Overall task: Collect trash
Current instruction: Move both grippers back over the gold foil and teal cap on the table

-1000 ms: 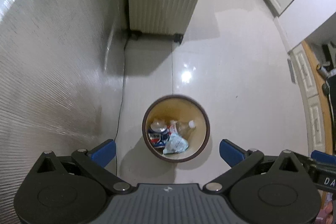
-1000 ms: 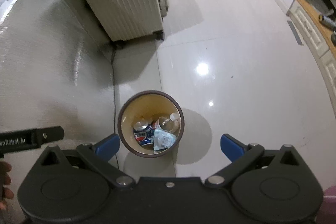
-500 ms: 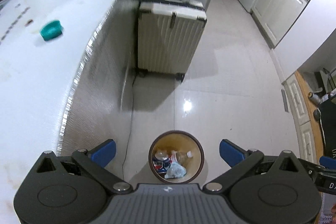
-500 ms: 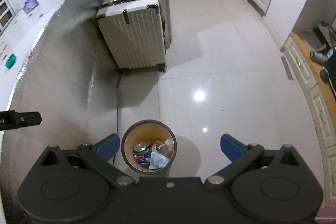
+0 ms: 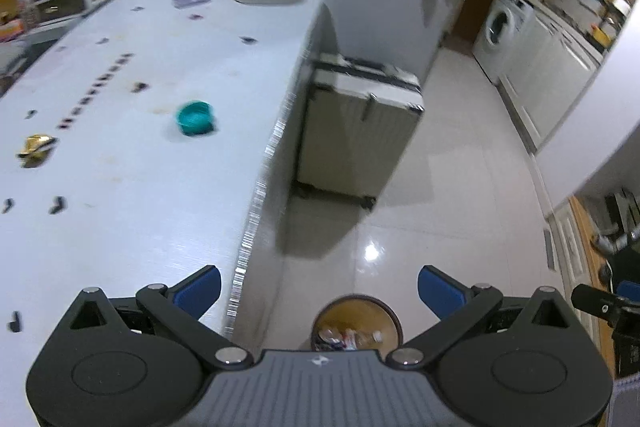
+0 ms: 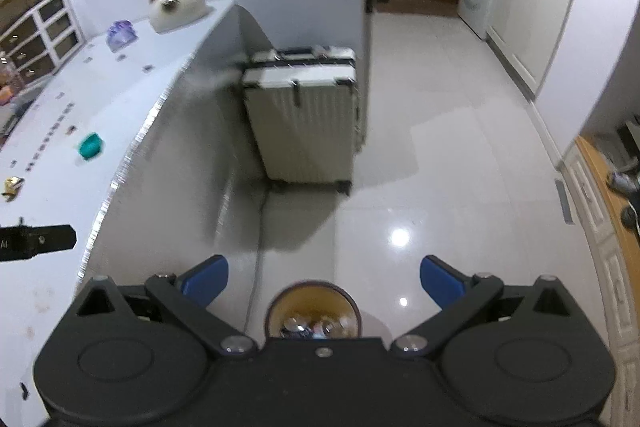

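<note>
- Bin [image 5: 357, 323]: round, dark brown rim, tan inside. It stands on the pale tiled floor [image 5: 440, 187] beside the counter [image 5: 140, 187]. In the right view the bin [image 6: 313, 309] shows the same colours.
- Bin contents: cans and crumpled wrappers at the bottom, blurred; you cannot read any label.
- Wrapper [image 5: 36, 149]: a crumpled gold piece lying on the counter top, well apart from the bin. In the right view the wrapper [image 6: 12, 185] sits near the left edge.
- Cup [image 5: 195, 118]: a small teal piece, also on the counter, farther along than the wrapper; seen again as the cup [image 6: 90, 146] in the right view.
- Left gripper [image 5: 318, 287]: your blue fingers [image 5: 198, 289] stand wide apart, holding nothing. The bin lies below and between them, partly hidden by the gripper body.
- Right gripper [image 6: 322, 277]: fingers [image 6: 440, 281] likewise spread, nothing between them. The bin lies low between them, its near edge cut off by the body.
- Suitcase [image 6: 304, 119]: cream, ribbed, upright on the floor against the counter's end, beyond the bin.
- Both views are motion-blurred, so fine detail on the counter cannot be told.
</note>
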A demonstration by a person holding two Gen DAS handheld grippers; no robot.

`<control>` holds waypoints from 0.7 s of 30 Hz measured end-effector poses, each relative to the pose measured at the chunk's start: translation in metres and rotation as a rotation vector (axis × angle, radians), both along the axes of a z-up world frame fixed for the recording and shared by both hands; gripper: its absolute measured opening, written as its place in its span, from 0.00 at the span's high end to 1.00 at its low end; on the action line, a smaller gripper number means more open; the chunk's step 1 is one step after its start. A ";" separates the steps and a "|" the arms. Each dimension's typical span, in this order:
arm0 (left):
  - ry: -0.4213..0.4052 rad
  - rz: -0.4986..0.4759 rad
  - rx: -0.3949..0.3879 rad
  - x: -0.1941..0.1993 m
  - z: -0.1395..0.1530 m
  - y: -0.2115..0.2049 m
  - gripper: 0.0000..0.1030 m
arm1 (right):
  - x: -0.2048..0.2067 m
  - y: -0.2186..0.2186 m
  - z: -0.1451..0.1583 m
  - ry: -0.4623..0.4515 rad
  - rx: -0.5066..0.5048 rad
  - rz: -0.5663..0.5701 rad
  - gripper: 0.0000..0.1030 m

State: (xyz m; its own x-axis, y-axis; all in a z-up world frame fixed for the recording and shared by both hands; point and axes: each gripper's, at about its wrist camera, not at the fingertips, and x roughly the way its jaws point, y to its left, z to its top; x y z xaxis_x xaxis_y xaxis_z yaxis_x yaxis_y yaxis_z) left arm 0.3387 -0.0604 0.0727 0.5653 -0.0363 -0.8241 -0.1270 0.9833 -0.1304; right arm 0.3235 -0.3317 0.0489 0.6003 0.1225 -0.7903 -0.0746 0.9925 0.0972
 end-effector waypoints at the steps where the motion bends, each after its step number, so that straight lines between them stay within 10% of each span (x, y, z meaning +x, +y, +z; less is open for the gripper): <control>1: -0.008 0.016 0.002 -0.002 0.005 0.008 0.00 | 0.002 0.006 0.004 -0.009 0.002 0.014 0.00; 21: -0.064 0.319 0.009 -0.026 0.027 0.164 0.00 | 0.049 0.167 0.020 -0.060 0.022 0.272 0.00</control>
